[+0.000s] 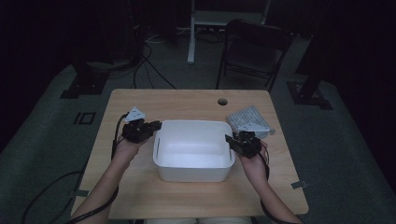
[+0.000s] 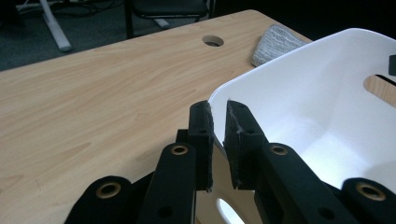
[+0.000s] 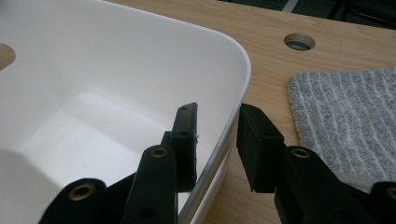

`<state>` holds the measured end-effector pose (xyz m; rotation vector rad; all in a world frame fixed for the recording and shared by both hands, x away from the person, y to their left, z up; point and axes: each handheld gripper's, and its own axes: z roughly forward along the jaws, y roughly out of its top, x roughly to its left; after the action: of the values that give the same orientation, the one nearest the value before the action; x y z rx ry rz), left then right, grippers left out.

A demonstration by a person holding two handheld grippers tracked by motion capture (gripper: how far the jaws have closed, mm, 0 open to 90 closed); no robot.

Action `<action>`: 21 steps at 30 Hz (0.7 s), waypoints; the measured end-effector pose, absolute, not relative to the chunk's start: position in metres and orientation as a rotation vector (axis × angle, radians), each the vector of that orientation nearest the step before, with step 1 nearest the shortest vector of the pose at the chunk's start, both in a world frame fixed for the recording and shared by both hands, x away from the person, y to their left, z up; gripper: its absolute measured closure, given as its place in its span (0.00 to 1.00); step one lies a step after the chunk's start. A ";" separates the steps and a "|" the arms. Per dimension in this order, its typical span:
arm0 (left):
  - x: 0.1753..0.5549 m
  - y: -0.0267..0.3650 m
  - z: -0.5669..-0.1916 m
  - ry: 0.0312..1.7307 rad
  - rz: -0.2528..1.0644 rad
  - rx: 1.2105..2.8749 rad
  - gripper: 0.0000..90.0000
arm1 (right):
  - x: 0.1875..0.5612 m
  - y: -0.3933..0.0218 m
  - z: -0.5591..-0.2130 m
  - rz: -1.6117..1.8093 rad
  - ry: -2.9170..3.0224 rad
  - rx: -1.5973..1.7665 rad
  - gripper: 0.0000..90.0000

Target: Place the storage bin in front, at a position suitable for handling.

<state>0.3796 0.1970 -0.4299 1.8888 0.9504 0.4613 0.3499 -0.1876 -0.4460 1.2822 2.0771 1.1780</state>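
1. Left gripper [image 2: 217,109]: jaws nearly together, one each side of the left wall of the white plastic tub [image 2: 299,60], pads clamped on the rim close to a rounded corner. In the high view the left gripper [image 1: 156,125] sits at the tub's left rim, held by the person's left hand [image 1: 125,148].
2. Right gripper [image 3: 217,116]: jaws straddle the tub's right wall, one inside the tub [image 3: 116,70] and one outside. The inner pad looks close to the wall; a visible gap remains between the outer pad and the rim, so no firm clamp yet. In the high view the right gripper [image 1: 229,139] is at the tub's right rim, with the right hand [image 1: 254,164] behind it.
3. The tub [image 1: 194,149] stands upright on the wooden worktop [image 1: 140,196], between the two grippers. A slot handle is cut in the wall opposite the left gripper.
4. Folded grey towel [image 3: 345,116] lies flat on the worktop just beside the right gripper's outer jaw, apart from the tub.
5. Round cable hole [image 3: 299,42] in the worktop lies beyond the right gripper, past the towel's near edge.
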 end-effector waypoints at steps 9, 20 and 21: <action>0.387 0.191 -0.434 0.898 0.484 1.860 0.76 | 0.340 -0.196 -0.439 1.257 2.073 1.293 0.58; 0.400 0.184 -0.441 0.907 0.458 1.909 0.87 | 0.318 -0.201 -0.439 1.250 2.076 1.281 0.64; 0.400 0.185 -0.441 0.910 0.444 1.902 0.88 | 0.318 -0.200 -0.439 1.243 2.077 1.285 0.68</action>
<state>0.4001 0.1848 -0.4413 1.9018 0.9104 0.4439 0.3183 -0.2001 -0.4392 1.2848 2.0773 1.2433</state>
